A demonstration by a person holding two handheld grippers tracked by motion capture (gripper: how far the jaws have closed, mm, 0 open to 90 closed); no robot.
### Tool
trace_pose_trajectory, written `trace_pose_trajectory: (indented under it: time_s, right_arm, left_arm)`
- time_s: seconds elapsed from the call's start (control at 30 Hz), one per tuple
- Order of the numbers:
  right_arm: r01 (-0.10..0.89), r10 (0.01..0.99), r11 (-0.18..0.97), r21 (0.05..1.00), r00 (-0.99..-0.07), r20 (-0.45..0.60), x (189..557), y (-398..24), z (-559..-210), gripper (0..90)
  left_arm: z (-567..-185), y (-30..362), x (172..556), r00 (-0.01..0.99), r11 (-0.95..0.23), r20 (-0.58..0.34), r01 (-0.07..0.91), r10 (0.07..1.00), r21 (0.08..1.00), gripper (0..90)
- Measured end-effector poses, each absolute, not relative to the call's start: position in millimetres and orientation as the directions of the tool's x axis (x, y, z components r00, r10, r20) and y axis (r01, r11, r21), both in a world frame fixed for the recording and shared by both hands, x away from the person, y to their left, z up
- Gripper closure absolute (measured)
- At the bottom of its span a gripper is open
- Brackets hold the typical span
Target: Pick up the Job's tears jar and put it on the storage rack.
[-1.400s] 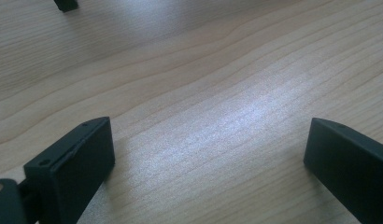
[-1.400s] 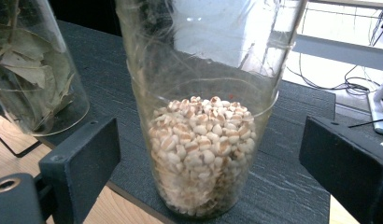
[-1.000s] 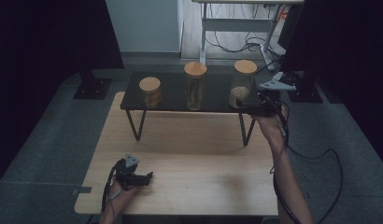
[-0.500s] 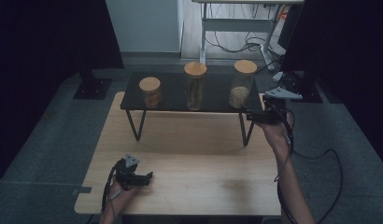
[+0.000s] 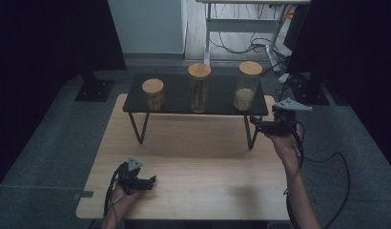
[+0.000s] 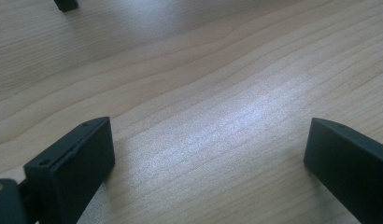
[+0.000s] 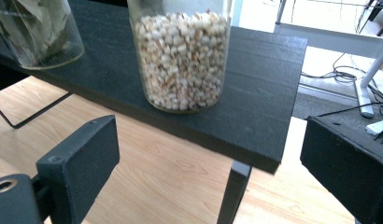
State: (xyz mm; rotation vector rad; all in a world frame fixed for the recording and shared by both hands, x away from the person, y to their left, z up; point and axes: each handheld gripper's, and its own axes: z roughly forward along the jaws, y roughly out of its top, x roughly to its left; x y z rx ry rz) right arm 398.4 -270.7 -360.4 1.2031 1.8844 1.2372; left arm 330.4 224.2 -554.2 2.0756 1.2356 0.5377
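Three glass jars with wooden lids stand on a black shelf [image 5: 222, 107]: a short one [image 5: 153, 94] at the left, a tall one [image 5: 199, 87] holding leaves in the middle, and a tall one [image 5: 246, 86] part full of pale beans at the right. My right gripper [image 5: 254, 125] hangs open just off the shelf's right end, below and in front of the bean jar [image 7: 182, 56], with nothing between its jaws. My left gripper [image 5: 152, 180] rests open on the wooden table [image 5: 198, 162] near its front left. Bare wood [image 6: 203, 121] lies between its jaws.
The shelf stands on thin black metal legs [image 5: 136, 128] at the back of the table; one leg [image 7: 231, 191] is close under my right gripper. A second leaf jar [image 7: 35, 28] is to its left. Dark curtains, a stand base [image 5: 93, 90] and cables [image 5: 241, 45] lie beyond.
My right gripper has drawn back from the bean jar, moving toward me and lower, off the shelf's right end. The left gripper has stayed put on the table.
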Motion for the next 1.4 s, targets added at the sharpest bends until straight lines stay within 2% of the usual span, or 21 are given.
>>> trace_pose_trajectory:
  time_s: [0.9, 1.4]
  right_arm:
    - [0.388, 0.919, 0.149, 0.910, -0.394, 0.017, 372.4, -286.0, -395.9, 4.7]
    - [0.411, 0.918, 0.178, 0.894, -0.398, 0.000, 357.4, -288.4, -422.0, 4.8]
  left_arm:
    - [-554.1, 224.2, 330.4, 0.471, -0.342, 0.017, 0.614, 0.882, 0.712, 1.6]
    - [-554.3, 224.1, 330.1, 0.470, -0.339, 0.016, 0.613, 0.883, 0.713, 1.6]
